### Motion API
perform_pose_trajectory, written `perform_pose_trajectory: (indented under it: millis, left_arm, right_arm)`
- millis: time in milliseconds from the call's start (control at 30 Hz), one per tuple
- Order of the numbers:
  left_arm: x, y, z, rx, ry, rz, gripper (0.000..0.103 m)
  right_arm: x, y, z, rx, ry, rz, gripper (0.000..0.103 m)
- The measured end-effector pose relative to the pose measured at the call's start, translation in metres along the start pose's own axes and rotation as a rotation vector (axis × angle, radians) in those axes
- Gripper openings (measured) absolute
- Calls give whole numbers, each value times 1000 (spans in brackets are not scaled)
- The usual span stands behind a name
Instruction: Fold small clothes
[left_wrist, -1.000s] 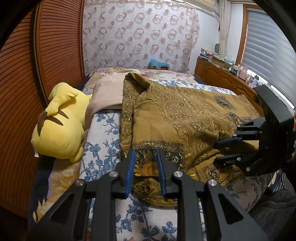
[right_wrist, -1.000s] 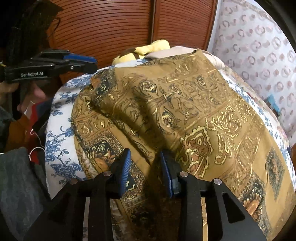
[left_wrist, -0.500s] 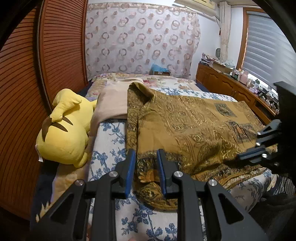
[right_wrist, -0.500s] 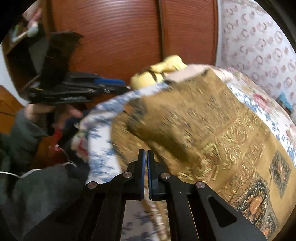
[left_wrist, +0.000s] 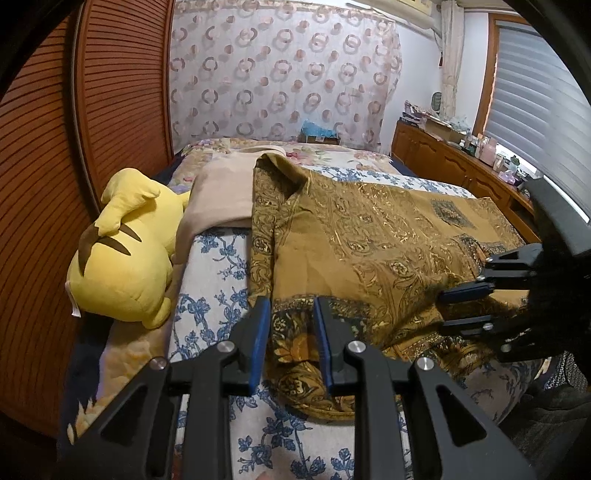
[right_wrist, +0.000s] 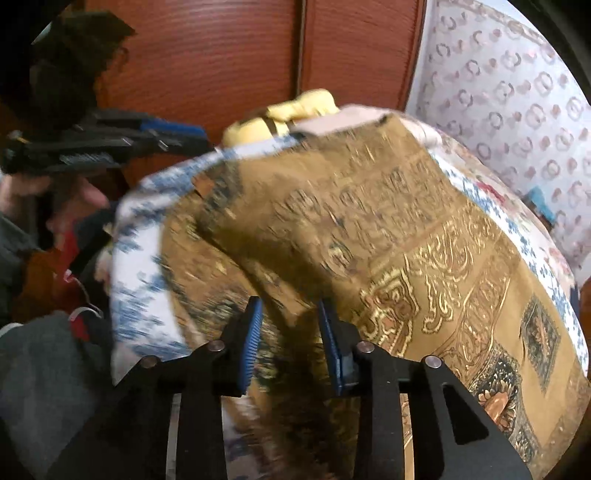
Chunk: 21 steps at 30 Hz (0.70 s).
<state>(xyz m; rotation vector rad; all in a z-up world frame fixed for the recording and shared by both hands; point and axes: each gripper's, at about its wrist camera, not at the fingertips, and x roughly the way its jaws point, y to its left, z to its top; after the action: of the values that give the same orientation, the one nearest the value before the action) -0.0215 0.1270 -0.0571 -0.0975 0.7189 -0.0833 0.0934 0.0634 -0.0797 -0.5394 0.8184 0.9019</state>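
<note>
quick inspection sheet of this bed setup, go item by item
surface: bed, blue floral sheet
job's things: gold patterned garment spread flat, near hem hanging over the bed edge
clutter: yellow plush toy; beige cloth
grippers: left gripper open over the hem; right gripper open over the garment, view blurred
cables: white cord by the person's clothes
surroundings: wooden slatted door, patterned curtain, cluttered sideboard

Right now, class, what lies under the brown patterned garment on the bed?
Under the brown patterned garment a blue floral bedspread shows at the edges, and a beige cloth disappears beneath its left side. Anything under the middle is covered.
</note>
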Motion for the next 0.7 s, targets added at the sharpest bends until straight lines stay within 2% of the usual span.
perform_pose_trajectory:
  millis: [100,200,233,533,667,700]
  left_arm:
    - [0,1,-1,-1,2,-1,22]
    - [1,1,-1,-3,1,-1,22]
    - [0,1,-1,-1,1,-2,22]
    - [-2,4,0,-4,-15,3,22]
    - [0,4,3,-4,-14,4,22]
    - [2,4,4,-2,-11,5,22]
  right_arm:
    - [6,-5,-2,16,8,15,30]
    - [7,-9,0,23,12,8,4]
    - [6,-9,0,23,10,13,1]
    - [-37,7,11,60,-88,135,0]
    - [-42,16,12,36,-100,114,0]
    - [-41,15,12,39,-98,109,4]
